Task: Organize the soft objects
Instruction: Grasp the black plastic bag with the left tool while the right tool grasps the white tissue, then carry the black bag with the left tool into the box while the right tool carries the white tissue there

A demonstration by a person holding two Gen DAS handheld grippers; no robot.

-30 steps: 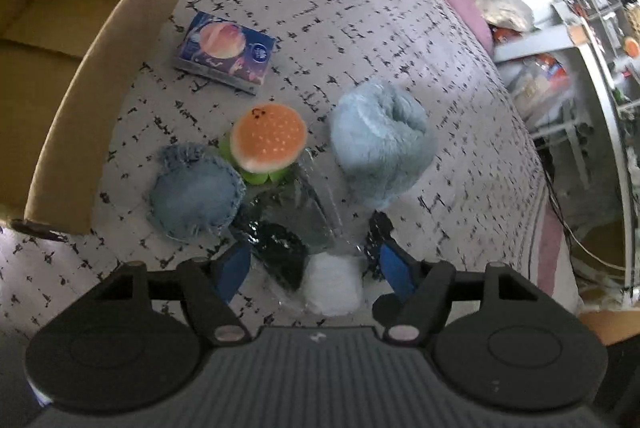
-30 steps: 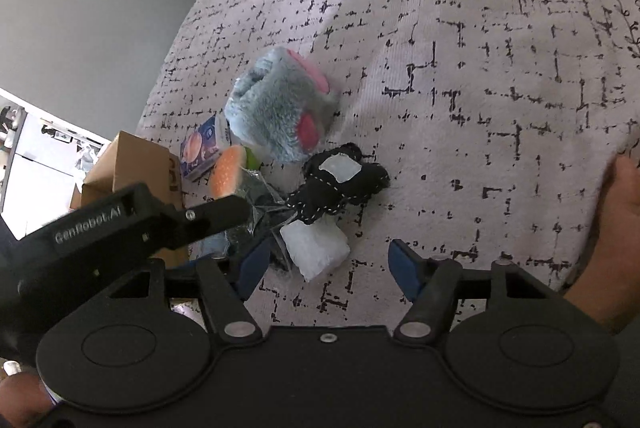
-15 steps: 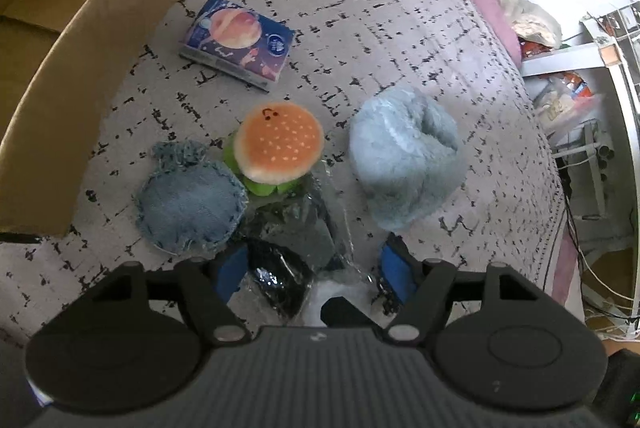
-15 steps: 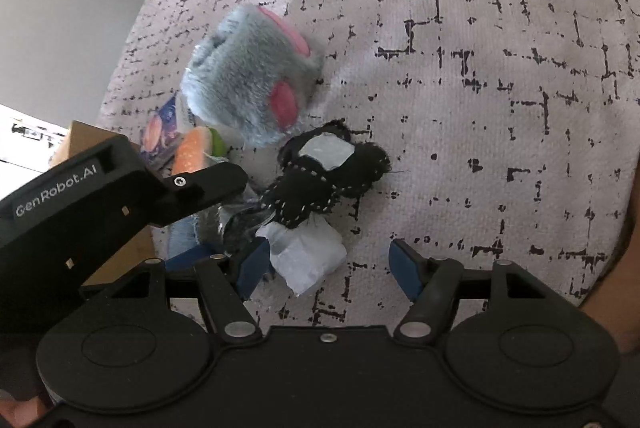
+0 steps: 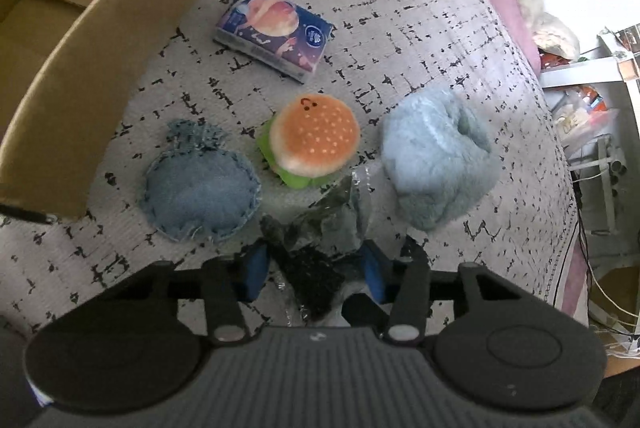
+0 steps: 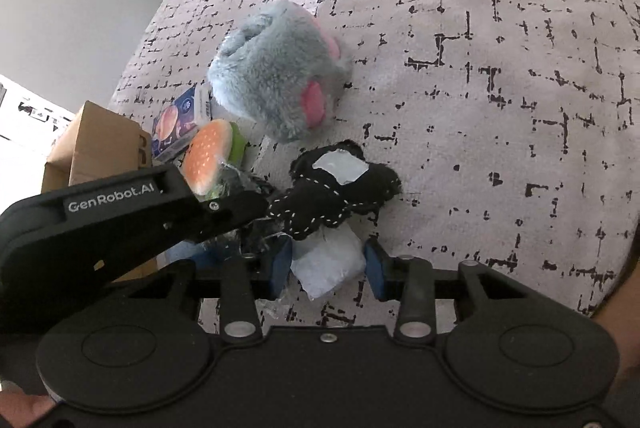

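On the patterned bedspread lie a burger plush (image 5: 314,140), a round denim pouch (image 5: 200,188), a grey-blue fluffy plush (image 5: 436,156) with pink patches (image 6: 280,68), a black stitched plush (image 6: 332,192), a white wad (image 6: 328,264) and a clear plastic bag with dark contents (image 5: 316,252). My left gripper (image 5: 312,270) is open, its blue fingers either side of the plastic bag. My right gripper (image 6: 326,264) is partly closed around the white wad, its pads close to the wad's sides. The left gripper's body (image 6: 120,212) shows in the right wrist view.
An open cardboard box (image 5: 80,40) stands at the left, close to the denim pouch. A blue tissue pack (image 5: 274,32) lies beyond the burger. The bed's edge, pink sheet and cluttered shelves (image 5: 592,76) are at the right.
Both grippers have moved forward and down toward the pile. The right gripper's fingers have narrowed around the white wad. The left fingers now straddle the plastic bag.
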